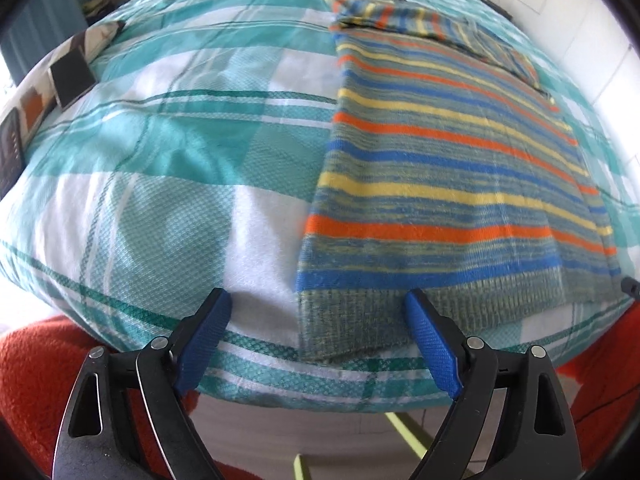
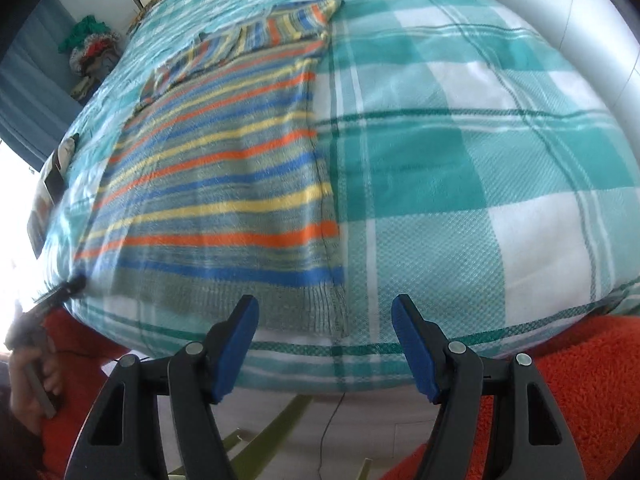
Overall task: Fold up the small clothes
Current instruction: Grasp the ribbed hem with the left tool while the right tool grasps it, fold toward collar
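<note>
A small knitted sweater [image 1: 448, 168] with orange, yellow and blue stripes lies flat on a teal-and-white checked bed cover [image 1: 160, 168]. Its sleeves are folded across the far end. My left gripper [image 1: 320, 304] is open and empty, its jaws straddling the sweater's near left hem corner just above the cloth. In the right wrist view the sweater [image 2: 224, 184] lies left of centre. My right gripper [image 2: 324, 310] is open and empty at the near right hem corner. The tip of the left gripper [image 2: 68, 288] shows at the far left there.
An orange fleece blanket [image 1: 32, 368] lies below the bed's near edge on both sides. Dark flat items [image 1: 72, 76] sit at the left edge of the bed. A pile of clothes [image 2: 92, 48] lies beyond the bed's far left. A white wall [image 1: 592, 20] runs along the right.
</note>
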Demonstrator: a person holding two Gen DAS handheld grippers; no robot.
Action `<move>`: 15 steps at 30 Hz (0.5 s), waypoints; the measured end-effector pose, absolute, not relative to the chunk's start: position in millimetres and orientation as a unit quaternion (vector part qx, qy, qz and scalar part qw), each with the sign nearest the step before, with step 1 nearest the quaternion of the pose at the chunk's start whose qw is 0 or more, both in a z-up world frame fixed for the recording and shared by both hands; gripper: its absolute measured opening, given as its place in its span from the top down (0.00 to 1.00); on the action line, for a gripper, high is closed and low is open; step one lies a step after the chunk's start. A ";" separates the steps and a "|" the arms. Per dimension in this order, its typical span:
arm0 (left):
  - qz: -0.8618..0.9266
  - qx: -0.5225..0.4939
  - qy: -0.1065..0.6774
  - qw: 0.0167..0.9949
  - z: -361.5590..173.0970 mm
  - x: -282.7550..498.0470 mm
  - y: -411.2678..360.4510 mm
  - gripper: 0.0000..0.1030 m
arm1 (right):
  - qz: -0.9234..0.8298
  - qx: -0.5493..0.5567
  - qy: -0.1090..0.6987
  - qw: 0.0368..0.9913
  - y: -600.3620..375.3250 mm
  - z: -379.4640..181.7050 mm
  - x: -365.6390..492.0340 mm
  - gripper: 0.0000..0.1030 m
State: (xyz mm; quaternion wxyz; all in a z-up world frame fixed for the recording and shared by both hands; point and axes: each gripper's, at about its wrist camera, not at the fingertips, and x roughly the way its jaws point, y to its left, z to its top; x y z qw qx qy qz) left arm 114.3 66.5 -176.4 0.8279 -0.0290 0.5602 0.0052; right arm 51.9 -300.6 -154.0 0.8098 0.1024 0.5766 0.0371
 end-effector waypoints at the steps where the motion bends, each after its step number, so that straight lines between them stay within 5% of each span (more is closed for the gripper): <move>1: -0.003 -0.029 0.563 0.826 -176.9 115.0 64.5 0.33 | 0.047 0.111 0.577 0.808 -300.2 -157.8 54.6 0.40; 2: -0.015 -0.028 0.567 0.823 -177.2 115.8 61.5 0.45 | 0.065 0.126 0.578 0.803 -299.3 -163.1 58.7 0.66; 3: -0.022 -0.019 0.572 0.820 -176.8 116.0 58.5 0.77 | 0.079 0.140 0.585 0.795 -299.3 -169.5 61.9 0.86; 4: -0.031 -0.007 0.576 0.817 -175.1 116.6 55.0 0.96 | 0.088 0.155 0.597 0.782 -299.6 -175.7 64.9 0.95; 15: -0.107 -0.219 0.512 0.824 -107.6 232.2 103.5 0.97 | 0.152 0.289 0.500 0.802 -326.0 -115.8 134.6 0.96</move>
